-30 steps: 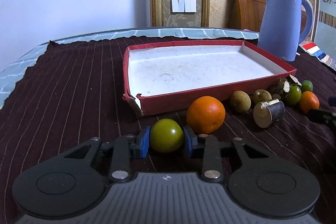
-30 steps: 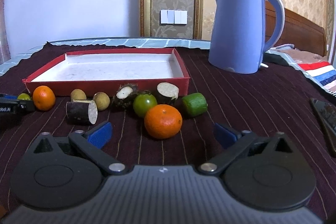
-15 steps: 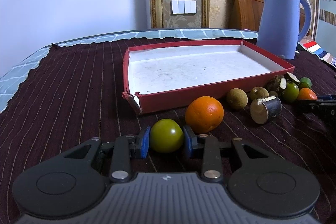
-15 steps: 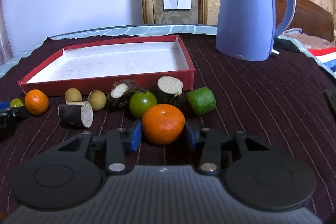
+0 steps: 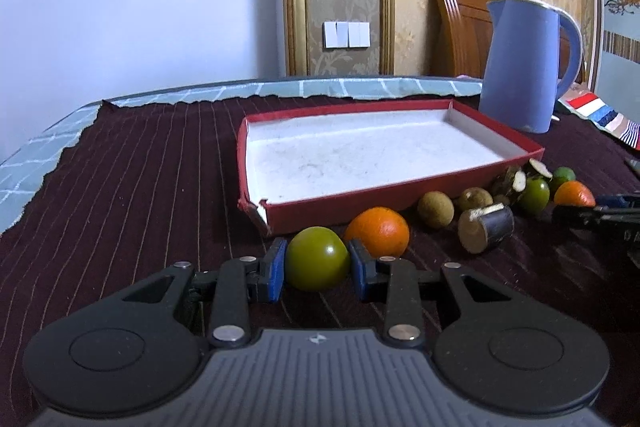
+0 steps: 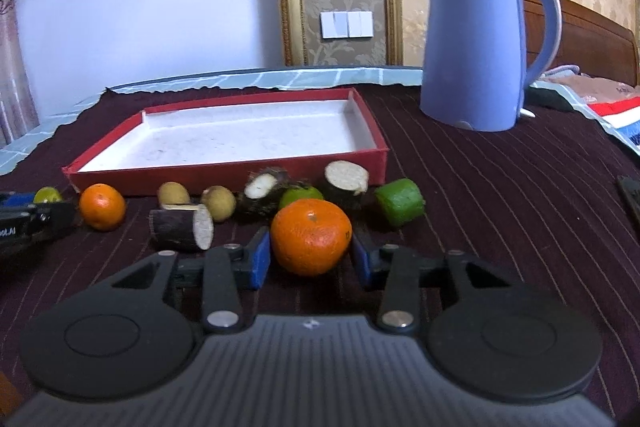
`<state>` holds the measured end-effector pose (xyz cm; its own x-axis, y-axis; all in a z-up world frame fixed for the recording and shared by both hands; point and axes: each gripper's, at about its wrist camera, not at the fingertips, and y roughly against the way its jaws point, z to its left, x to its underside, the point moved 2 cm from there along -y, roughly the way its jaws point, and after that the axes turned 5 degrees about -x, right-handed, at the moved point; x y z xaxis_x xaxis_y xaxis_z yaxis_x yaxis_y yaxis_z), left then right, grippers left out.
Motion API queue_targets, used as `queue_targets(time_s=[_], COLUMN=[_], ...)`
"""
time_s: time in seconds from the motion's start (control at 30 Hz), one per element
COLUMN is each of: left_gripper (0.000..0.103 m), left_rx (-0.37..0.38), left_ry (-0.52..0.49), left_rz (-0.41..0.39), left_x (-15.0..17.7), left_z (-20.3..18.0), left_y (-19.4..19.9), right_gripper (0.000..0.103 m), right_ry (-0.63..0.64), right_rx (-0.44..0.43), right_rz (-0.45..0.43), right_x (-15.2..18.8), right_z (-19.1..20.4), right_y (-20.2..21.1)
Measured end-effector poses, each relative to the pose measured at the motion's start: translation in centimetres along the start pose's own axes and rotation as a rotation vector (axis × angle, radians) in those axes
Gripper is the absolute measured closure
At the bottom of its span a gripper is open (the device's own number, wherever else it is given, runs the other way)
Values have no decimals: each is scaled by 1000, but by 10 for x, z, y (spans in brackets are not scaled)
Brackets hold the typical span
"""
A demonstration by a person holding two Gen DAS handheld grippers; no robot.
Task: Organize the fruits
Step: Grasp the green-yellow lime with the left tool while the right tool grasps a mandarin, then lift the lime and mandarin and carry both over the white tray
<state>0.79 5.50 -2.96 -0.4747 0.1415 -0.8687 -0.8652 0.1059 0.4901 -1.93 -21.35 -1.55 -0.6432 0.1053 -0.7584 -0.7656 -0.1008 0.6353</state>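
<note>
In front of the shallow red cardboard tray with the white floor [image 6: 224, 169], on the dark maroon striped cloth [image 6: 500, 187], a row of loose fruit is laid out, and the main change is found at the right gripper [image 6: 310, 255]: a second ago its blue-padded jaws were spread wide and apart from the round orange tangerine [image 6: 311, 241], whereas now they have been brought in against both flanks of that fruit, so that it is clamped between the pads. The left gripper [image 5: 318, 269] has not been altered over the same span; the smooth round green fruit [image 5: 317, 258] is held between its blue pads as it was, just beside a second orange citrus [image 5: 378, 231] that rests against the tray's near wall. Both gripped fruits appear to be low over the cloth or resting on it, outside the tray, and whether either has been raised cannot be told. The tray is seen to be empty, so none of the sorting is judged to be done yet. With a fruit secured in each gripper, the next step is judged to be a lift over the red rim and a release onto the white floor. Left on the cloth are two small tan round fruits [image 6: 174, 193], dark cut stalk pieces with pale ends [image 6: 182, 223], a cut green piece [image 6: 400, 202] and a spiky dark fruit split open [image 6: 264, 189], while the tall blue electric kettle [image 6: 480, 43] stands well apart from the work
</note>
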Motion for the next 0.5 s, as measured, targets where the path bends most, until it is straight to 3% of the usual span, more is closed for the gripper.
queue_targets(time_s=[0.3, 0.5], left_gripper=[71, 71], left_rx=[13, -17], left_ry=[2, -14], left_rz=[-10, -8], left_x=[-15, -22], left_z=[-23, -36], left_y=[-1, -9], right_gripper=[63, 63], right_ry=[26, 31], right_rx=[-26, -27], right_rz=[-7, -22], right_x=[-5, -11], right_z=[16, 19], right_y=[-3, -4])
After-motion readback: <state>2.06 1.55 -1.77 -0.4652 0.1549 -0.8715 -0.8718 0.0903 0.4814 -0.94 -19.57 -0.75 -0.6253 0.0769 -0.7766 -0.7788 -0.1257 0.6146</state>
